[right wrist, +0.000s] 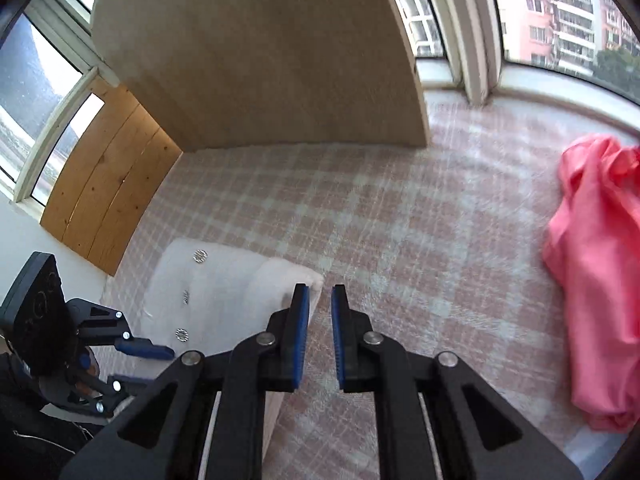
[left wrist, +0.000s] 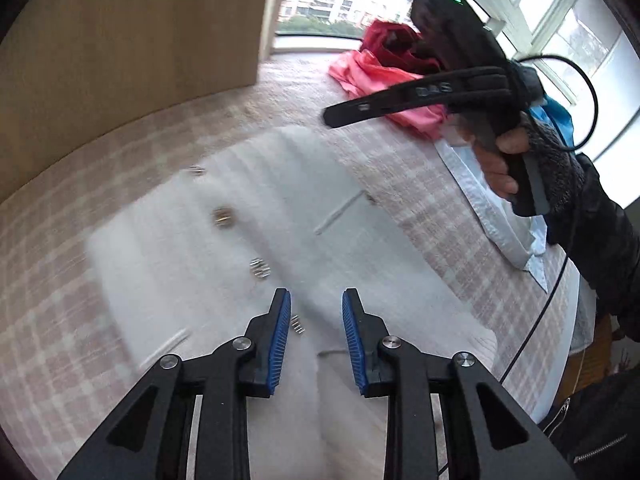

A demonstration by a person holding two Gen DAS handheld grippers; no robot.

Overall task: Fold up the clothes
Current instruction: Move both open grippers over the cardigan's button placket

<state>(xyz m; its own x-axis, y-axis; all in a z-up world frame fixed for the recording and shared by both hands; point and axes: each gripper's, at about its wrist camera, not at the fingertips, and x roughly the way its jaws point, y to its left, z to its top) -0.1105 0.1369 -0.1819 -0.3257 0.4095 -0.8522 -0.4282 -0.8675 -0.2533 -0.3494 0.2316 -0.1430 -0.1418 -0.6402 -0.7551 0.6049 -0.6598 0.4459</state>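
The white garment lay flat on the checked bed cover, toward the side of the bed nearest the person and close to the wooden headboard. It looked folded into a compact block, with its row of metal buttons facing up and one rounded fold at the end nearest the right gripper. The left gripper hovered just above the cloth with its blue pads apart and nothing between them, so it had let go. The right gripper stood at the garment's end over the bare cover, its pads parted by a narrow gap and empty; it gripped no cloth. From the left wrist view the person's hand held that gripper up off the bed. My reading was that this white piece was done or nearly done, needing at most a smoothing. More work remained: a pink garment lay crumpled toward the far window edge of the bed with a red garment heaped just beside it, both unfolded. A pale quilted piece and something blue lay at the bed's right edge behind the hand; whether those were folded could not be told.
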